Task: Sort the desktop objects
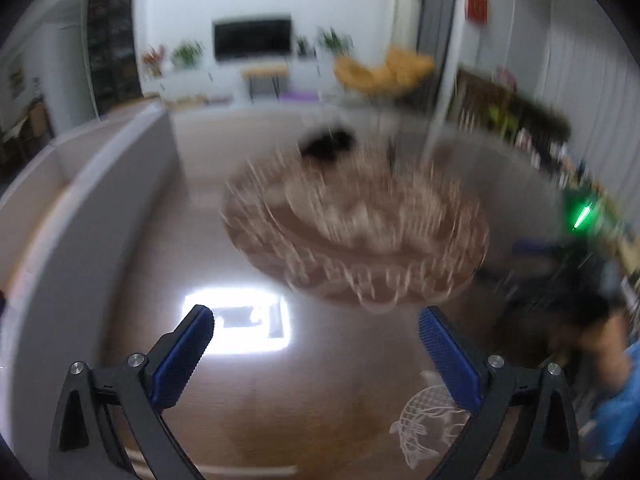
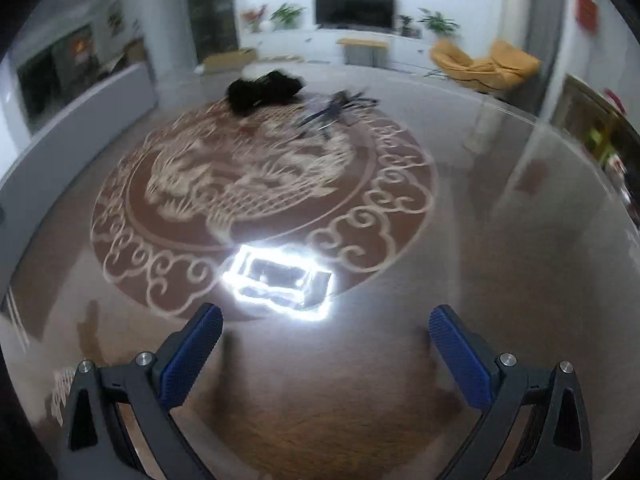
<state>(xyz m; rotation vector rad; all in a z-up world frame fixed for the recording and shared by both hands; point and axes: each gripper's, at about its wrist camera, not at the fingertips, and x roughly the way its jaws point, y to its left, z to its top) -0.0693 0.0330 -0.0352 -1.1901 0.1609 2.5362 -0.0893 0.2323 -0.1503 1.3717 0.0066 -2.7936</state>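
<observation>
Left gripper: jaws wide apart, nothing between them. Right gripper: jaws likewise spread wide, holding nothing.

Bench: glossy brown round top, with a large circular medallion of pale scrollwork at centre frame in the right view. A bright rectangular lamp reflection sits on the gloss just above the right gripper's blue pads.

Task things, far side of the bench, upper centre of the right view: a black bundle on the medallion's far edge, and just right of it a loose cluster of dark thin sticks; kind unclear. Both well apart from the grippers.

Left view heavily motion-blurred; bundle shows only as a dark smear.

Room: television on the white back wall, potted plants beside it, yellow chair at upper right.
</observation>
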